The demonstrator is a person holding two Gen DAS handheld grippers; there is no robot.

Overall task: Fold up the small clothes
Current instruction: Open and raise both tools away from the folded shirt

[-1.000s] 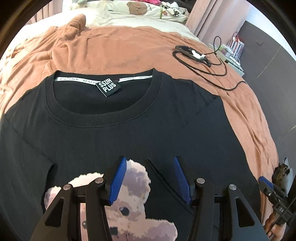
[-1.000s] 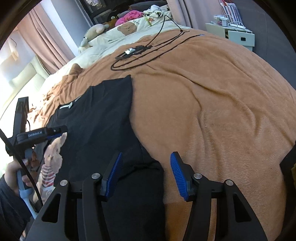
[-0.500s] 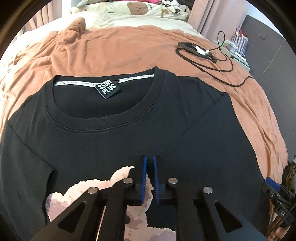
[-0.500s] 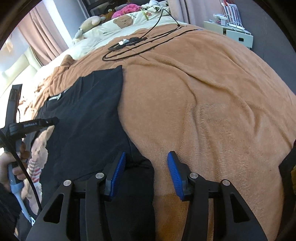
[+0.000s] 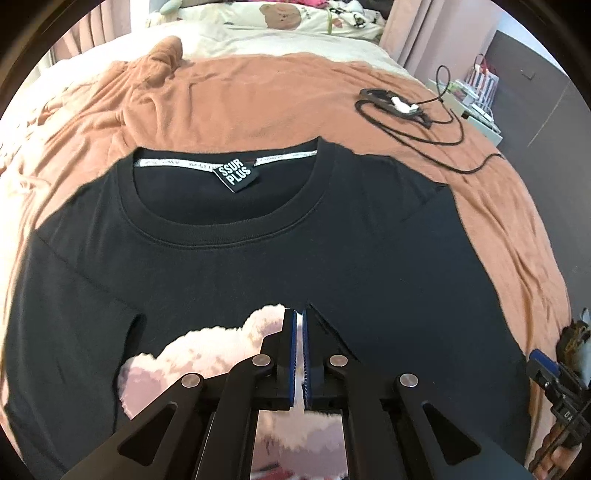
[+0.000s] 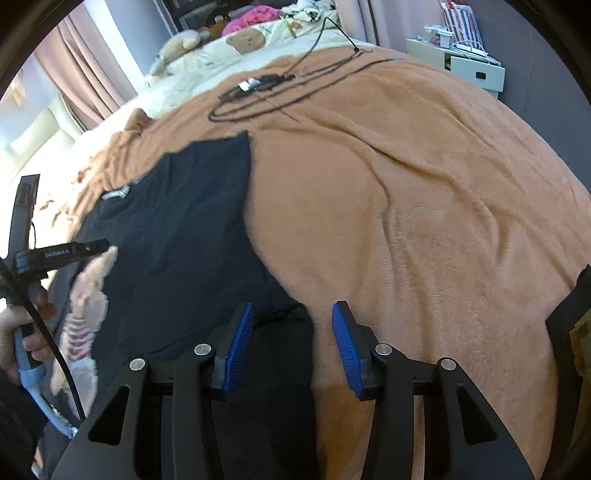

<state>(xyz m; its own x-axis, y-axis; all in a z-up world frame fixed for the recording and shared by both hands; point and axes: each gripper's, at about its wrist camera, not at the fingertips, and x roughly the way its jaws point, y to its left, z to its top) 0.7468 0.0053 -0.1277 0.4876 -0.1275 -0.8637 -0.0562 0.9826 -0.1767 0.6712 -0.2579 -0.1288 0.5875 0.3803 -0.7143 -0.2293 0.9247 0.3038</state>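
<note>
A black T-shirt with a pale bear print and an "SSUR PLUS" neck label lies flat, front up, on the brown blanket. Its right sleeve is folded in over the chest. My left gripper is shut over the folded sleeve's edge at the chest; whether it pinches cloth I cannot tell. My right gripper is open, low over the shirt's right side edge, where a black fold lies between its fingers. The left gripper and the hand holding it show at the right wrist view's left edge.
The brown blanket covers a bed. A black cable with a small device lies coiled on it beyond the shirt's right shoulder. Pillows and plush toys are at the head of the bed. A white nightstand stands at the right.
My left gripper has shut from wide open over the folded sleeve edge. The right gripper stayed open and shifted slightly along the shirt's side.
</note>
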